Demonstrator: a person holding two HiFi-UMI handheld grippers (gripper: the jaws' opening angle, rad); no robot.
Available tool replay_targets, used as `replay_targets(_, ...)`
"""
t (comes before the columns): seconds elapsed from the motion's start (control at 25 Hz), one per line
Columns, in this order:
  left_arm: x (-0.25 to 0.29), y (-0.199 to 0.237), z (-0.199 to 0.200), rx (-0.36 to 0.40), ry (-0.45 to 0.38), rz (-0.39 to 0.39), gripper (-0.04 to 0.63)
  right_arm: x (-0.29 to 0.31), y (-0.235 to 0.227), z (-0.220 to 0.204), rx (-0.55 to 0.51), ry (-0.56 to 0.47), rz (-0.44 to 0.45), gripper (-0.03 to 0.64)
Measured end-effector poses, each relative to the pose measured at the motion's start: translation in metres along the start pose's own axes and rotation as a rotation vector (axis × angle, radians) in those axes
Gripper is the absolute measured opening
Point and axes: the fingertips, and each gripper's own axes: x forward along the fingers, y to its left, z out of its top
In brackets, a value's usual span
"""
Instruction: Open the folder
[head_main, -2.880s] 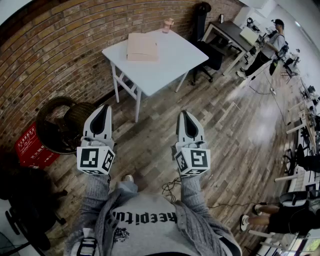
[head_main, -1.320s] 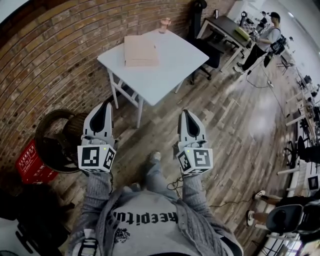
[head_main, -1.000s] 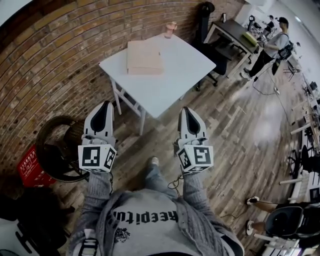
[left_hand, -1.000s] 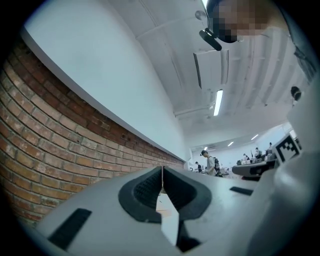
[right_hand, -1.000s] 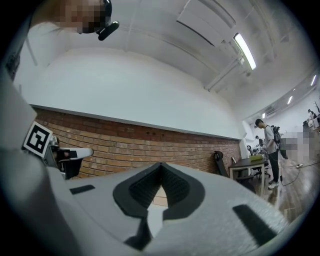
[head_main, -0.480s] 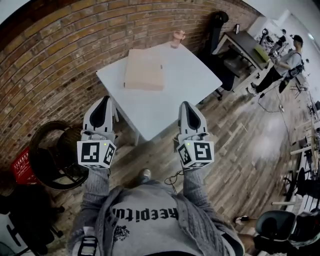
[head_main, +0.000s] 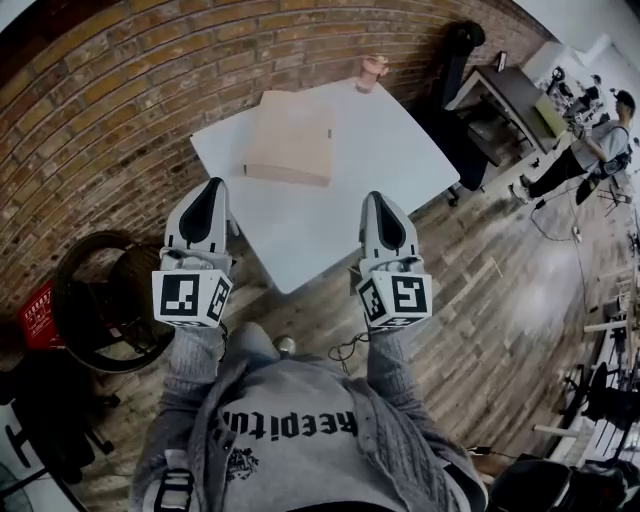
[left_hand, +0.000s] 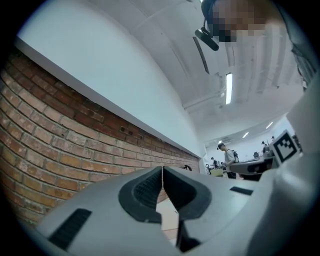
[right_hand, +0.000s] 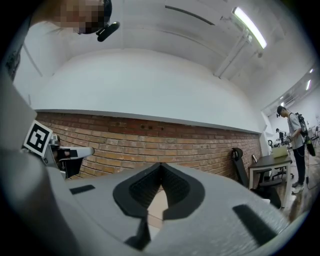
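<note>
A tan folder (head_main: 289, 137) lies closed and flat on the far left part of a white square table (head_main: 390, 160). My left gripper (head_main: 214, 184) hangs at the table's near left edge, short of the folder, jaws shut with nothing between them. My right gripper (head_main: 376, 198) is over the table's near part, to the folder's right and nearer me, also shut and empty. In the left gripper view the left gripper (left_hand: 162, 168) has its tips together. The right gripper (right_hand: 160, 164) shows the same in its own view, with a strip of the tan folder (right_hand: 154, 202) below the tips.
A pink cup (head_main: 372, 71) stands at the table's far corner. A brick wall (head_main: 120, 90) runs behind and to the left. A round dark stool (head_main: 105, 300) and a red crate (head_main: 38, 315) sit at the left. A black chair (head_main: 455, 60) and a desk (head_main: 510, 90) with people are beyond, right.
I have walked up to the table: it and the folder have drawn nearer and larger in the head view. Both grippers now reach its near edge, still shut.
</note>
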Motion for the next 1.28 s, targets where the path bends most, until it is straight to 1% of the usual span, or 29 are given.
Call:
replay_targets(0.12,0.007,0.015,-0.008,0.005,0.008,0.033,0.012,0.015,-0.001,-0.013,0.019,0.016,0.010,0.005)
replay_targets(0.24,0.018,0.026,-0.021,0.003,0.003,0.031,0.012,0.029,-0.004,-0.022,0.025,0.024,0.007,0.005)
replay_targets(0.36,0.037,0.030,-0.025,-0.010,0.031,0.022,0.012,0.044,-0.011,-0.025,0.021,0.025,-0.009,0.005)
replay_targets(0.6,0.088,0.036,-0.037,-0.021,0.027,-0.048,0.012,0.080,-0.030,-0.030,0.018,0.033,-0.057,0.005)
replay_targets(0.76,0.124,0.042,-0.048,-0.035,0.049,-0.097,0.011,0.102,-0.041,-0.038,0.008,0.053,-0.099,0.005)
replay_targets(0.88,0.146,0.046,-0.062,-0.033,0.055,-0.133,0.012,0.117,-0.049,-0.048,0.011,0.079,-0.125,0.005)
replay_targets(1.04,0.171,0.049,-0.092,-0.020,0.098,-0.185,0.012,0.137,-0.060,-0.072,0.031,0.122,-0.151,0.005)
replay_targets(1.28,0.192,0.048,-0.143,-0.012,0.211,-0.238,0.012,0.156,-0.071,-0.122,0.070,0.236,-0.168,0.005)
